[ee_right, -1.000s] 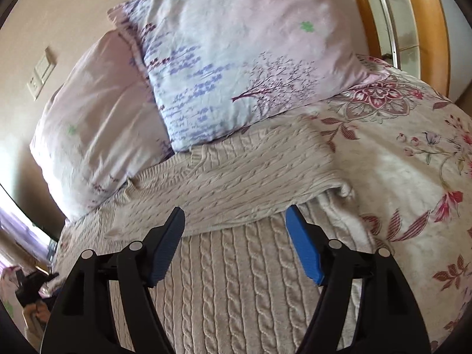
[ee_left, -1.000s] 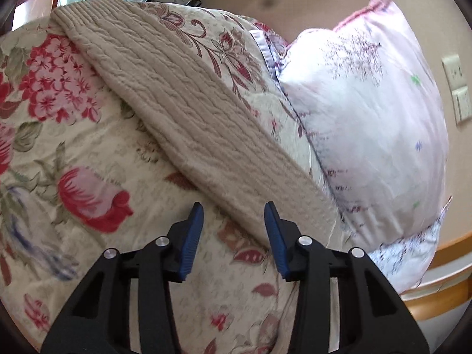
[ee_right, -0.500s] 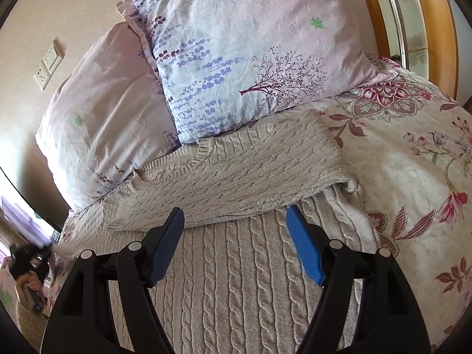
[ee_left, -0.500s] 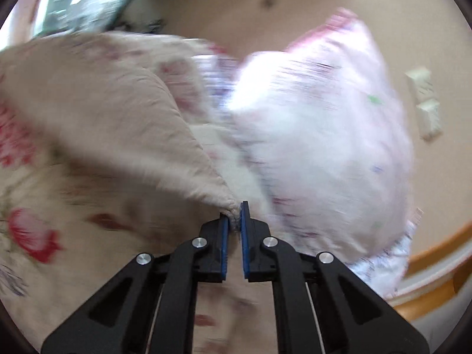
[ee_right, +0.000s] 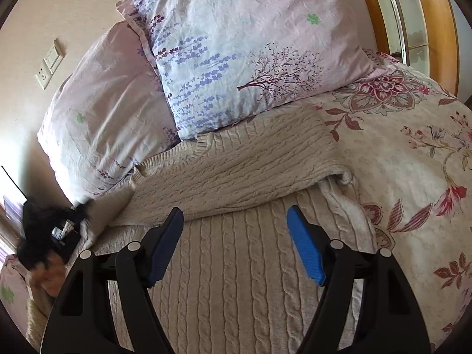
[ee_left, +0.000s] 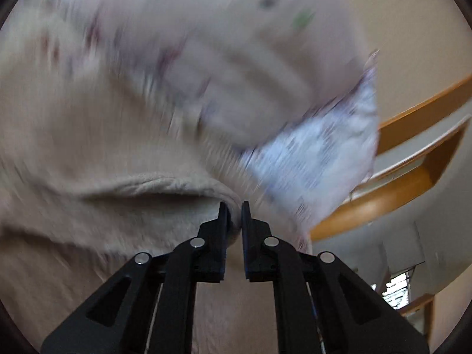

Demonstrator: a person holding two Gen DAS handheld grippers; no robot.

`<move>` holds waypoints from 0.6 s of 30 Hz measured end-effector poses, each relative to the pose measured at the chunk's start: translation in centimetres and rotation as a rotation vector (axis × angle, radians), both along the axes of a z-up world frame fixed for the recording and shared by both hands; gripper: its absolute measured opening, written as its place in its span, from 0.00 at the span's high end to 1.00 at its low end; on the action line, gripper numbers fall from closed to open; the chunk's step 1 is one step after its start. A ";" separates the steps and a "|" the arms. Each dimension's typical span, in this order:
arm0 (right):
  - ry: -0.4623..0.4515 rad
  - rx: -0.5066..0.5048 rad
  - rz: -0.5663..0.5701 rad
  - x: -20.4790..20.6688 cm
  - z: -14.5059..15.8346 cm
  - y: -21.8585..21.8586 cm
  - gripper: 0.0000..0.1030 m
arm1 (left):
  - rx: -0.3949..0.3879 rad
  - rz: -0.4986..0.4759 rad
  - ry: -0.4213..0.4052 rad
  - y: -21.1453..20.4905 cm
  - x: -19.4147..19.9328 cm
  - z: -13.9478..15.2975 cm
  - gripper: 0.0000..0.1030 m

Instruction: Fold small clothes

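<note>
- The floral bedspread [ee_right: 413, 153] covers the bed, cream with red and maroon flowers, and everything else lies on it.
- Two pillows lean at the head of the bed: a lilac pillow [ee_right: 103, 112] against the wall and a tree-print pillow [ee_right: 250, 47] overlapping it; the lower edge of the tree-print one rests on the sweater's top.
- The cream cable-knit sweater [ee_right: 236, 265] lies flat on the bedspread below the pillows, with one sleeve [ee_right: 236, 171] folded across its upper part.
- A wooden bed frame [ee_right: 442, 29] curves past the top right.
- The right gripper [ee_right: 236, 244] hangs over the sweater's body, jaws spread wide, nothing between them.
- The left gripper [ee_left: 234, 212] is clenched on a pinch of the sweater's edge (its view is badly smeared), the knit bunching up from its tips.
- A wall switch plate [ee_right: 50, 63] sits left of the pillows.
</note>
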State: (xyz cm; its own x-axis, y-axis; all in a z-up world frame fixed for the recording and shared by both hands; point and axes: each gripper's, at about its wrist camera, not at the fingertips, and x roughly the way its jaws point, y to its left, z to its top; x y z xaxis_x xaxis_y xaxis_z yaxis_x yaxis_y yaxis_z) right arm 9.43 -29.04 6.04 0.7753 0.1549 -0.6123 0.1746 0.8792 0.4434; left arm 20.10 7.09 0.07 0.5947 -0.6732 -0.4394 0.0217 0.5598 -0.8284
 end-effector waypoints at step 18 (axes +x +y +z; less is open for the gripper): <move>0.001 0.035 0.021 0.0 -0.9 -0.8 0.28 | -0.082 0.438 0.128 11.9 0.3 0.2 0.92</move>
